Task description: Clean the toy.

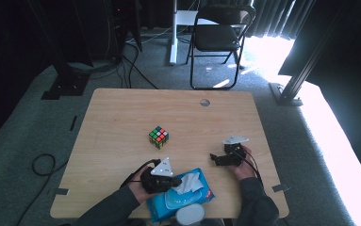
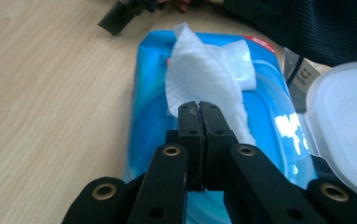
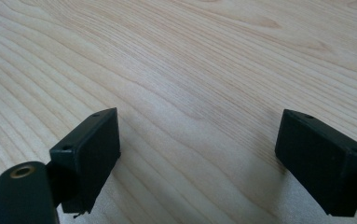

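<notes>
A blue pack of wet wipes (image 1: 168, 203) lies at the table's near edge, its round white lid (image 2: 348, 126) flipped open. A white wipe (image 2: 204, 70) sticks up out of the opening. My left gripper (image 2: 198, 106) has its jaws pressed together on the lower edge of that wipe; in the high view this gripper (image 1: 176, 181) sits at the pack's left end. My right gripper (image 1: 214, 157) rests low over bare wood to the right, jaws wide apart with nothing between them (image 3: 199, 135). A Rubik's cube (image 1: 159, 137) sits near the table's middle.
The wooden table (image 1: 121, 117) has a cable hole (image 1: 205, 102) near its far edge. A folding chair (image 1: 218, 33) stands on the carpet beyond it. The right gripper's black tip (image 2: 120, 18) shows past the pack in the left gripper view.
</notes>
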